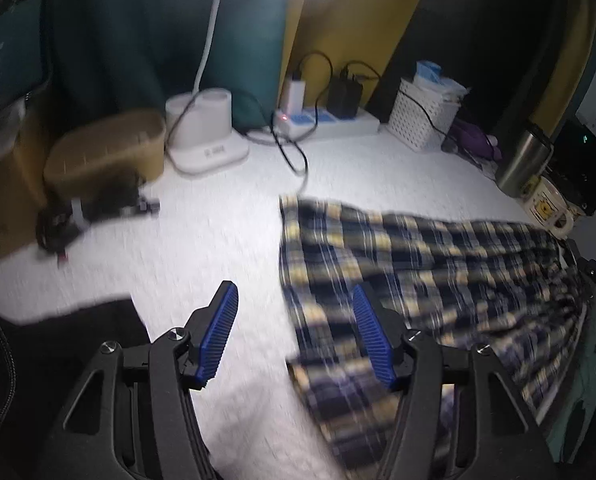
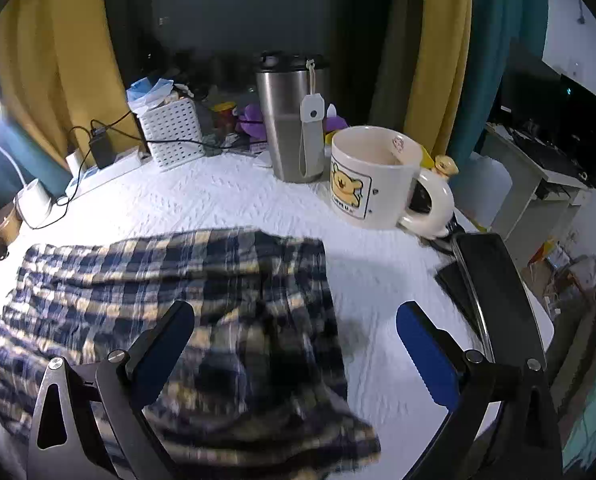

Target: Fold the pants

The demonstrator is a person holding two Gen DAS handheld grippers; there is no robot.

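Both grippers (jaws apart) tilt down over plaid pants [image 2: 169, 280].

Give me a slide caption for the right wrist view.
Open right hand-held gripper above plaid pants on a white table, mug and steel tumbler behind.

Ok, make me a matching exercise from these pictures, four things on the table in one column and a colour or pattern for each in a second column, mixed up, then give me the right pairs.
Things:
1. pants
2. mug
3. tumbler
4. basket

Looks:
A. white with small holes all over
B. cream with a yellow bear picture
C. dark blue and yellow plaid
D. bare metal with a black lid

Pairs: 1-C, 2-B, 3-D, 4-A
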